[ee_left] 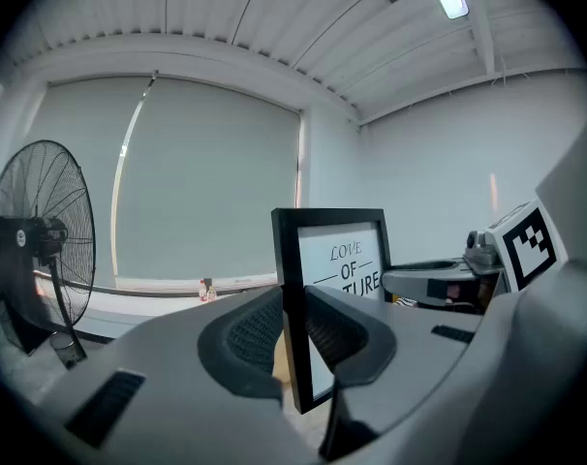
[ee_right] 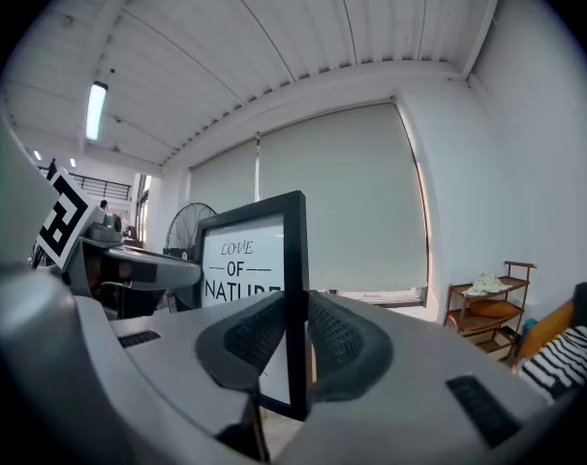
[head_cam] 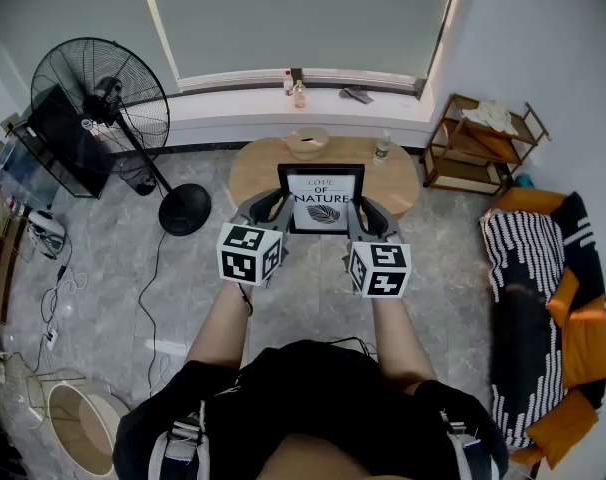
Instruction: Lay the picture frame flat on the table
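- Head view shows both claws on the frame [head_cam: 321,200]. What can go wrong from here?
- The grip is thin. The left claw [head_cam: 272,206] pinches only the left side rail and the right claw [head_cam: 369,208] only the right one. If one hand tips sooner than the other, I think the frame will twist and may slide out.
- Are the claws really closed on it?
- Yes. In the left gripper view the left claw [ee_left: 295,342] has its ribbed pads pressed on the black rail from both sides, only as far apart as the rail is thick. In the right gripper view the right claw [ee_right: 298,342] does the same. Nothing else is between the jaws.
- Where is the frame now?
- It stands upright, print facing the person, over the near part of the counter [head_cam: 253,168]. I cannot tell if its lower edge touches the wood.
- And farther back?
- A bowl [head_cam: 307,142] and a bottle [head_cam: 382,148] stand behind it. If the frame is laid backward, its top may hit them. If it is laid forward, it may hang over the near edge.
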A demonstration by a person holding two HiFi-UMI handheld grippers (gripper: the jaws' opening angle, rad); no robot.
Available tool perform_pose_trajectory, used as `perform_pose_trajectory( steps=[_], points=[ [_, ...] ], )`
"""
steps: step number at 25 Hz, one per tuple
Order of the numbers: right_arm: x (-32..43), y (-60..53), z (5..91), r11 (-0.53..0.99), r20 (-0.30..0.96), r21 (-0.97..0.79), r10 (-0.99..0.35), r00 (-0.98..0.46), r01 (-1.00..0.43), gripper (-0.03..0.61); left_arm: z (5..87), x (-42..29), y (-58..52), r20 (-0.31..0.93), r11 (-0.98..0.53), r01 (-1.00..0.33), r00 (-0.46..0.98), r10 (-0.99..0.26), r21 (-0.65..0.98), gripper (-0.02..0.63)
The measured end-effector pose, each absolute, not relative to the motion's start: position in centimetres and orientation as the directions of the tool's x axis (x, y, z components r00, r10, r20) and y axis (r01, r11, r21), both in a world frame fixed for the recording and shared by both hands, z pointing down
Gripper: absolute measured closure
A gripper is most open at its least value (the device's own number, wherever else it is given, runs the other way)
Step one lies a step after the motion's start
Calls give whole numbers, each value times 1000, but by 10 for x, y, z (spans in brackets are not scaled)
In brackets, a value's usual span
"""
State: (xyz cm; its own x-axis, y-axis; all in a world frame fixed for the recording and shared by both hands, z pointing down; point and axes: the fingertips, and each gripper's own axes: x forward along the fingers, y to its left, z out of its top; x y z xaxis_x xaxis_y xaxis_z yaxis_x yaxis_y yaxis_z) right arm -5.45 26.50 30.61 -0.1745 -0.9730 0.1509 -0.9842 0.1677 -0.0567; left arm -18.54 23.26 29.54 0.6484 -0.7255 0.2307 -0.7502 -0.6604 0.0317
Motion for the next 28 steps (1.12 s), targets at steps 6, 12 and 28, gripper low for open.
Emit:
perform_pose_trajectory(
  steps=[6,12,28],
  points=[
    [-49,268,307,161,145,-63,-975,-169,-985,489,295,-181,237,230,-657,-753,645,-729,30,529],
    [-36,269,309,170,141,-90,-973,-181,-981,486,295,-167,237,235,-653,-758,637,-734,16,528],
    [54,246,319,241,129,-115,-958,-255,-964,486,304,-80,224,246,-594,-805,578,-779,10,528]
  ],
)
